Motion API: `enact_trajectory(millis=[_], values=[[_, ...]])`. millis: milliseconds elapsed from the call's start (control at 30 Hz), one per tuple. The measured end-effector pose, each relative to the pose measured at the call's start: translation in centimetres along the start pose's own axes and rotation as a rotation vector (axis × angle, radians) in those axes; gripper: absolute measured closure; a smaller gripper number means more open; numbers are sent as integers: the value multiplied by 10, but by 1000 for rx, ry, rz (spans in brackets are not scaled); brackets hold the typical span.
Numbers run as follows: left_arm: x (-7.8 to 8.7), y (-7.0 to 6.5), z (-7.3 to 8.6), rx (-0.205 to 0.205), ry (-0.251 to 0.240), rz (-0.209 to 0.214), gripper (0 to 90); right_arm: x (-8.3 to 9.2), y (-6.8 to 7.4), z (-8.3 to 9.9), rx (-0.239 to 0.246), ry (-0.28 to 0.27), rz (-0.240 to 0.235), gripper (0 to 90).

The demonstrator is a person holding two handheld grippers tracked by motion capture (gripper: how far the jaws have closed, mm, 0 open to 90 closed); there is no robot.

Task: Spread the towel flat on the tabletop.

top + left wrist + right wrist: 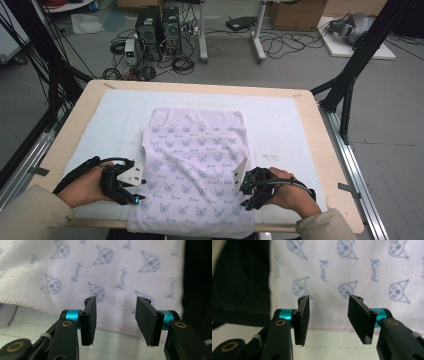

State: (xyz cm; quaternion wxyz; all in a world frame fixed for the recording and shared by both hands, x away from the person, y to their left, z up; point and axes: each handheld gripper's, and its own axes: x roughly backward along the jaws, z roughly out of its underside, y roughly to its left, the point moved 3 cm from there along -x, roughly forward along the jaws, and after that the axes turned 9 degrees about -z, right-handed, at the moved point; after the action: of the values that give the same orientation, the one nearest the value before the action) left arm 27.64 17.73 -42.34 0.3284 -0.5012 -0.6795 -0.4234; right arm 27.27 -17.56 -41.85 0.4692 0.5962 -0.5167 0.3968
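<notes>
The towel (pixel 195 170) (pale lilac, printed with small cat-like faces) lies flat on the white mat (pixel 285 125), its long axis running from the near table edge away from the person, its near end draping over that edge. The left gripper (pixel 134 189) and right gripper (pixel 243 190) flank its 2 long sides. Both jaw pairs stand partly open, gripping nothing, just off the hems.

Towel (pixel 192 170) near edge hangs past table (pixel 320 135) front, cut by frame bottom. Print lettering too small to read. Towel top blurred in left gripper view.
</notes>
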Motion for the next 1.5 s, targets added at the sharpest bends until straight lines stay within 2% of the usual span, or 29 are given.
enact_trajectory(millis=[100, 167, 233, 300, 333, 367, 400, 433, 467, 500, 633, 667, 700, 800, 900, 967, 1033, 1067, 1100, 1133, 1167, 1200, 1267, 1333, 1400, 1500], values=[[-10, 4, -1, 5, 20, 7, 547, -8, -5, -2, -1, 43, 28, 525], [-15, 6, 0, 10, 50, 8, 570, -12, -9, -2, 11, 70, 30, 540], [-20, 8, 1, 24, 61, 18, 589, -17, -12, -2, 12, 100, 29, 573], [-21, 10, 1, 45, 59, 34, 611, -17, -15, -2, 0, 95, 11, 594], [-21, 11, 1, 72, 64, 50, 617, -17, -16, -1, -6, 89, 7, 624], [-22, 12, 1, 88, 63, 61, 654, -16, -17, -1, -24, 79, -4, 695], [-22, 14, 2, 103, 61, 68, 674, -16, -19, -1, -39, 69, -17, 803], [-22, 15, 1, 128, 66, 78, 739, -16, -22, 0, -56, 63, -30, 825], [-23, 16, 1, 132, 70, 81, 840, -15, -24, 0, -70, 58, -42, 849], [-24, 17, 0, 142, 75, 89, 857, -15, -25, 0, -73, 62, -45, 861], [-23, 17, 0, 131, 74, 93, 883, -14, -25, 0, -69, 58, -37, 884], [-22, 16, -1, 125, 75, 83, 884, -13, -24, 0, -87, 50, -44, 884], [-21, 14, -1, 115, 76, 76, 885, -11, -23, 1, -86, 40, -50, 885], [-10, 7, -1, 105, 50, 97, 885, -3, -16, 1, -69, -1, -58, 884], [8, -8, -1, 65, 15, 140, 885, 7, -1, 0, -34, -38, -95, 885], [22, -22, -1, 39, -17, 178, 885, 15, 15, -1, 11, -78, -146, 885], [35, -34, 1, 19, -69, 219, 881, 21, 31, 0, 63, -121, -227, 881], [40, -38, 3, 7, -101, 221, 855, 23, 38, 1, 95, -135, -224, 848], [42, -39, 5, 10, -134, 205, 727, 26, 40, 2, 108, -157, -200, 669], [44, -37, 7, 9, -150, 168, 557, 27, 40, 4, 97, -185, -168, 467], [45, -34, 9, 32, -151, 136, 493, 29, 37, 5, 59, -195, -132, 472], [45, -31, 10, 52, -147, 119, 516, 30, 34, 7, 27, -195, -120, 495], [42, -25, 11, 60, -135, 74, 515, 31, 30, 7, 11, -185, -69, 494], [34, -20, 10, 64, -107, 53, 515, 28, 25, 5, -5, -172, -34, 496], [23, -15, 8, 67, -72, 26, 516, 21, 17, 3, -21, -134, -5, 497], [7, -10, 6, 72, -31, 16, 526, 9, 4, 0, -36, -62, 33, 521]])
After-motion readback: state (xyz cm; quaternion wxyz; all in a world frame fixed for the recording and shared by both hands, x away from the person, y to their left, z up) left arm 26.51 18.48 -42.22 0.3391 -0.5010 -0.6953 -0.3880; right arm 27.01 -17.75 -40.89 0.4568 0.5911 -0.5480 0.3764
